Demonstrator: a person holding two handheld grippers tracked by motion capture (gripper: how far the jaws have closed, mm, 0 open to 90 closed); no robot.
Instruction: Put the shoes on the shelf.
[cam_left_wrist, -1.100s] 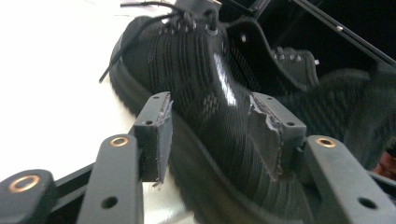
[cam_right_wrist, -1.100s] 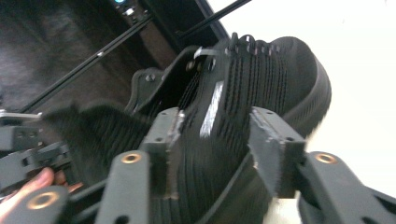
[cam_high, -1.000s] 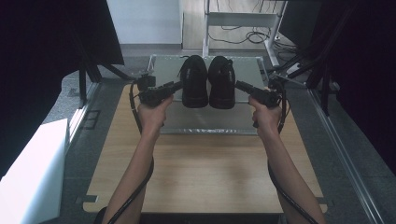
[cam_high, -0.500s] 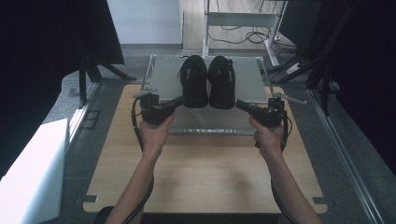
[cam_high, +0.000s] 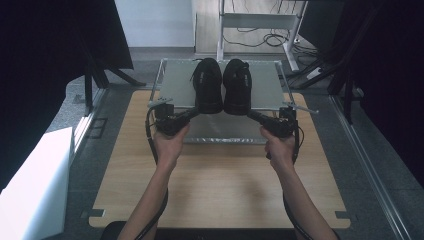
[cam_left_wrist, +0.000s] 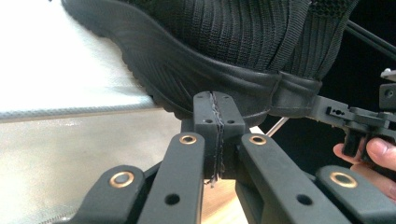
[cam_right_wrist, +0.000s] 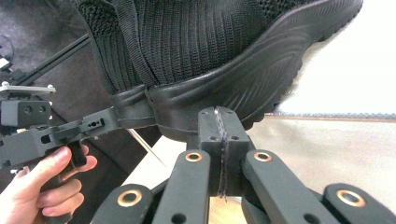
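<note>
I have both tongs drawn clear of the pair of black shoes, so I judge the placing step is done and I am in the retreat. The left shoe (cam_high: 207, 85) and the right shoe (cam_high: 237, 86) stand side by side, touching or nearly so, on the grey metal tray (cam_high: 170, 87) that sits at the far edge of the wooden desk (cam_high: 220, 185), toes pointing away from me and heels toward the tray's near edge. My left tongs (cam_high: 194, 113) are shut with nothing between the jaws — in the left gripper view the two pads (cam_left_wrist: 217, 122) meet flat on each other just below the left shoe's heel sole (cam_left_wrist: 187, 79). My right tongs (cam_high: 251, 115) are the same, closed and empty, tips just short of the right shoe's heel (cam_right_wrist: 210, 93); whether either tip brushes the sole I cannot tell. In each gripper view I can see the other hand and its tool beyond the heel. Since the jaws have just been closing on nothing, the next move, as I read it, calls for little — pull both hands straight back toward the near edge of the desk, low and level, without nudging the heels and skewing the pair on the tray.
</note>
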